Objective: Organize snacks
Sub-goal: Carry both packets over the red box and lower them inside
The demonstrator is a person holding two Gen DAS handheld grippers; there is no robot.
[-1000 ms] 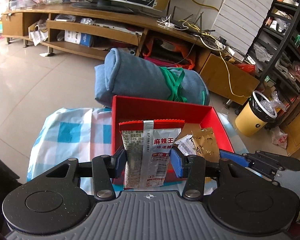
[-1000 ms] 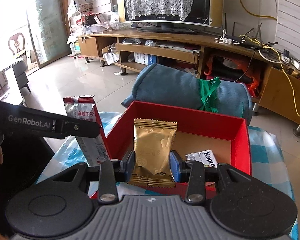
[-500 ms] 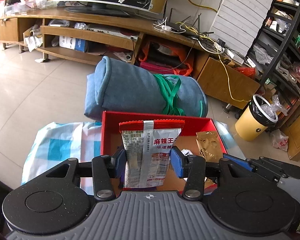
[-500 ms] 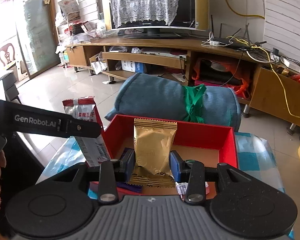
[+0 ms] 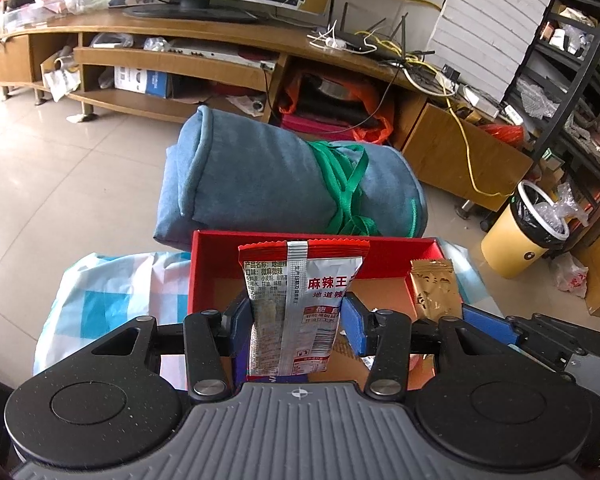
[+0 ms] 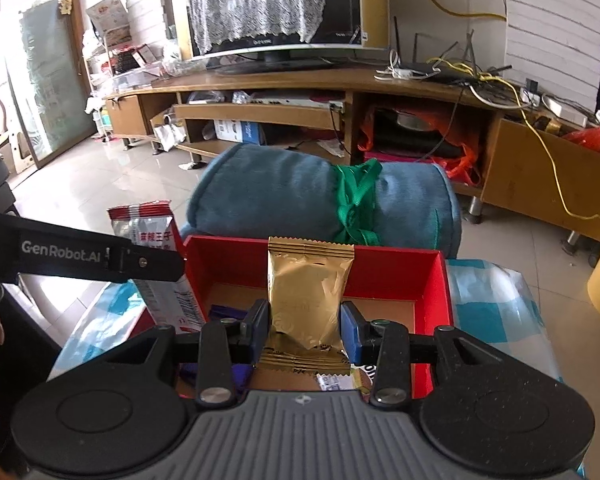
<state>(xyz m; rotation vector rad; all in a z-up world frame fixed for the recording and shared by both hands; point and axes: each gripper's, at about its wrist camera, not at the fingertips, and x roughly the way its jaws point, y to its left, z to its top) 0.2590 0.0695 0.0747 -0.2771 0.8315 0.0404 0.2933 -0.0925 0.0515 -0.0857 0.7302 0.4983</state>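
My left gripper [image 5: 298, 322] is shut on a silver snack packet with a red top [image 5: 296, 300], held upright above the red box [image 5: 216, 256]. The packet also shows in the right wrist view [image 6: 156, 264], left of the box [image 6: 432, 272]. My right gripper [image 6: 305, 330] is shut on a gold snack packet [image 6: 306, 304], upright over the box. The gold packet also shows in the left wrist view [image 5: 434, 290], at the box's right side. A purple packet [image 6: 224, 314] and a white wrapper [image 6: 334, 380] lie on the box floor.
The box sits on a blue and white checked cloth [image 5: 100, 300]. A rolled blue blanket with green straps [image 5: 284, 184] lies just behind it. A wooden TV stand [image 5: 220, 52] lines the back wall. A yellow bin [image 5: 520, 232] stands at right.
Both grippers have lifted and moved forward over the box with their packets still held. The box now sits lower and nearer in both views.
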